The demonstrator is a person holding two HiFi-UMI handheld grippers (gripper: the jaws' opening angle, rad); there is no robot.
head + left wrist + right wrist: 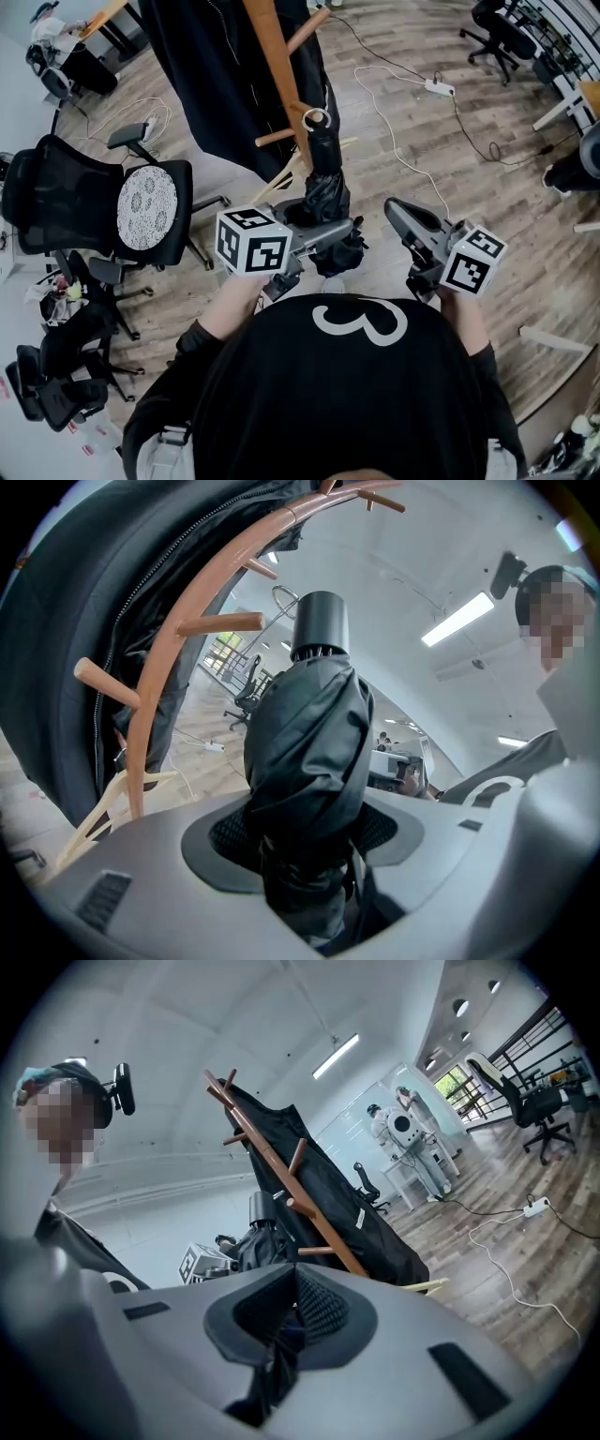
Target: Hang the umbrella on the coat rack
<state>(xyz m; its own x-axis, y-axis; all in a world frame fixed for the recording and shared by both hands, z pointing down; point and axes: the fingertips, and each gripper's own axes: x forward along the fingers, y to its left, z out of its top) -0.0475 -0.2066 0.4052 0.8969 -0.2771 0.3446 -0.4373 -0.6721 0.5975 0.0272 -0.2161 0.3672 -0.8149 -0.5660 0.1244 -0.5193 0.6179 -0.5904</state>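
Holds the folded black umbrella [324,187] [309,742] upright with the left gripper [339,231] [305,841], jaws clamped around its bundled canopy, handle cap up and close to a lower peg of the wooden coat rack [275,56] [178,639]. Has the right gripper [396,210] [291,1283] off to the umbrella's right, jaws together with nothing gripped. Shows a black coat [202,66] draped on the rack.

Wood-plank floor [469,206] running throughout. Mesh chair [56,192] standing at left (patterned cushion [147,208] on its seat). Power strip [438,89] lying on the boards. More chairs [495,33] sitting far right. Ceiling light [457,619] glowing; windows [459,1082] letting daylight in.
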